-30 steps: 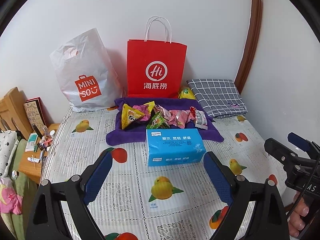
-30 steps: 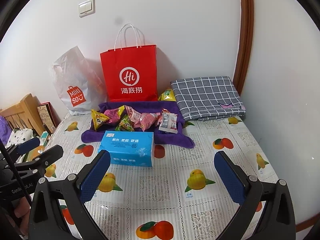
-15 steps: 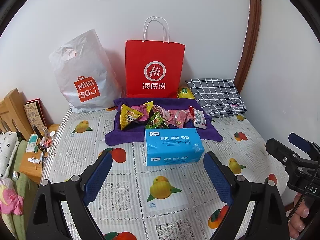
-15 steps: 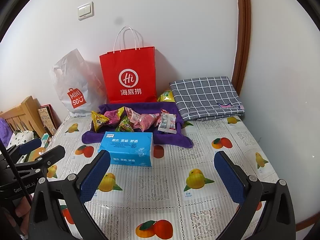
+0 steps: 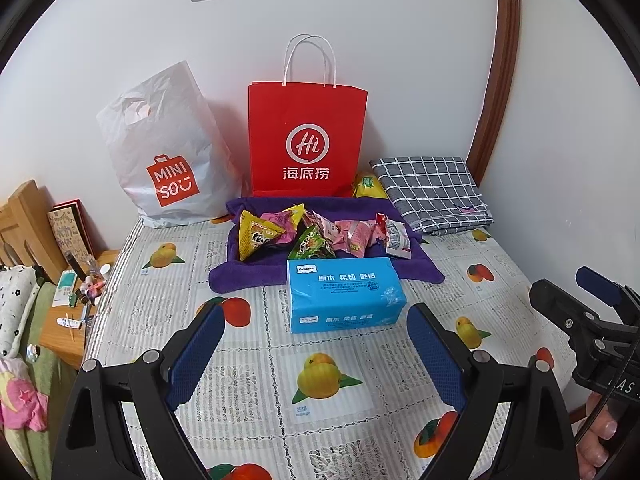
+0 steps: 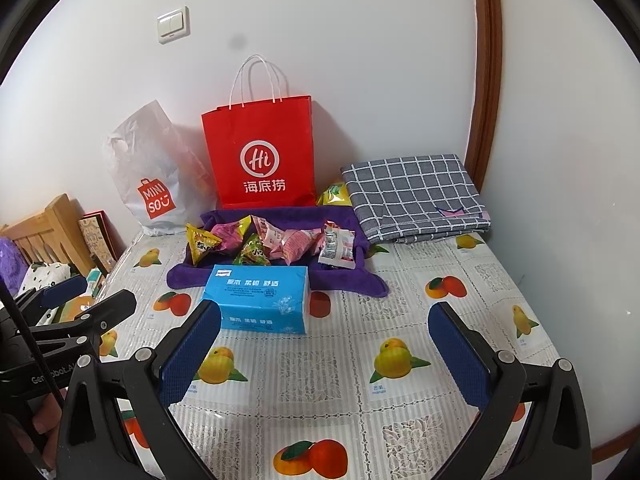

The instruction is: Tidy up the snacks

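Several snack packets, yellow [image 5: 258, 236], green [image 5: 310, 246] and pink [image 5: 354, 234], lie in a heap on a purple cloth [image 5: 256, 272] at the back of the table. Just in front of them sits a blue tissue pack [image 5: 344, 294]. My left gripper [image 5: 314, 350] hovers open over the tablecloth a short way before the tissue pack, nothing between its fingers. My right gripper [image 6: 324, 350] is open too, empty, to the right of the tissue pack [image 6: 260, 298] and short of the snack packets [image 6: 296, 242].
A red paper bag [image 5: 306, 144] and a white plastic bag [image 5: 164, 152] stand against the wall behind the snacks. A folded grey checked cloth [image 5: 432, 192] lies back right. A wooden side table [image 5: 68, 312] with small items sits left of the table edge.
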### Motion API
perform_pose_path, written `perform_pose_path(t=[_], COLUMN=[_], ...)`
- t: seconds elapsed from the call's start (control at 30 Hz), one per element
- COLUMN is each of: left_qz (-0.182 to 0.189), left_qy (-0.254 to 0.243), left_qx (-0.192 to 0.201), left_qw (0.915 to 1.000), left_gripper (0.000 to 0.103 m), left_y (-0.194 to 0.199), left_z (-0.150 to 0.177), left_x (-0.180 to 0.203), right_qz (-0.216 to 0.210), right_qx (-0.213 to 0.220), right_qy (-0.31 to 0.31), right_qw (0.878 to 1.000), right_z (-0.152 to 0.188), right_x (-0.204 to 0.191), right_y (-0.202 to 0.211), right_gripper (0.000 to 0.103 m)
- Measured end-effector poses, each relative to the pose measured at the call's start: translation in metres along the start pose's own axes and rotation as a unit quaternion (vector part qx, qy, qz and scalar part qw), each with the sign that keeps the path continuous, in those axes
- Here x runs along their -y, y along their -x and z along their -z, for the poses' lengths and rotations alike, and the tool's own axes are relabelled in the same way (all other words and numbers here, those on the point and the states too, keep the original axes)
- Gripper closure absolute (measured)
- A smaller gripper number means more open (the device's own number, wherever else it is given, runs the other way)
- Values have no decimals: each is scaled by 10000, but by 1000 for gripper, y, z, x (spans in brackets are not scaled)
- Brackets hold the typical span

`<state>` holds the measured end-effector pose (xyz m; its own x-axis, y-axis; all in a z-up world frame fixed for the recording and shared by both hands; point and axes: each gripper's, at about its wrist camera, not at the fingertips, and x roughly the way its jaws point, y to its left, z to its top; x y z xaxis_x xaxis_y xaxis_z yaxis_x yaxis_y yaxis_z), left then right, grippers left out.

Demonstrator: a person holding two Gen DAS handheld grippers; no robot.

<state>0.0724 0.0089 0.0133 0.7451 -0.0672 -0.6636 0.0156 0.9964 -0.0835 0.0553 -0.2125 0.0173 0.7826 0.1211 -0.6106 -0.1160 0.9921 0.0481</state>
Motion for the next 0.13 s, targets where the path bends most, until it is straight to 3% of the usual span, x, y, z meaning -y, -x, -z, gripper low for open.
perform_pose_path(t=[0.13], left_qz=[-5], left_qy=[-8], left_qx=[8], left_qw=[10000], left_gripper=[10], left_y=[1], left_z=[-2], left_x=[0], right_qz=[-14], right_qx=[9], right_qy=[6], right_qw=[10000], right_z=[0], right_x=[-2], right_y=[-1], right_gripper=[1])
